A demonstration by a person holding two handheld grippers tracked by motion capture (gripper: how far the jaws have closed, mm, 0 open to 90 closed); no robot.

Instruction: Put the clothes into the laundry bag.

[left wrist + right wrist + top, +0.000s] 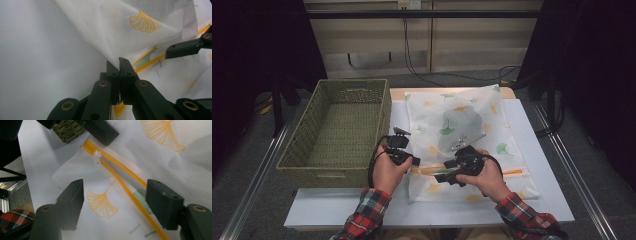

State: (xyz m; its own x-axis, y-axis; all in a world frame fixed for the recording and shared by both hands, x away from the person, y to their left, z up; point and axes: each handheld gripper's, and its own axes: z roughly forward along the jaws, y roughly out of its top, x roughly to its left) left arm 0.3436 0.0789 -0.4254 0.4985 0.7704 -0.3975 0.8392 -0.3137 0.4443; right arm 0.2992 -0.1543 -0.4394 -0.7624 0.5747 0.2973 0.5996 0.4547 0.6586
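Mesh bag (pixel 462 130): white, printed with ginkgo leaves, flat on the worktop (pixel 542 150); a grey item shows through it beyond both pairs of jaws.
Bag edge: a fold of mesh is pinched and lifted between the left gripper (pixel 119 65) jaws, which are clamped tight on it.
Orange zipper (pixel 125 187): runs diagonally between the right gripper (pixel 115 195) jaws, under them.
Zipper pull (pixel 97 158): clear, just ahead of the right jaws, near the left gripper's tip.
Right jaws: apart, straddling the mesh and zipper, pads not pressing.
Wicker basket (pixel 337 130): beside the left gripper, left of the bag.
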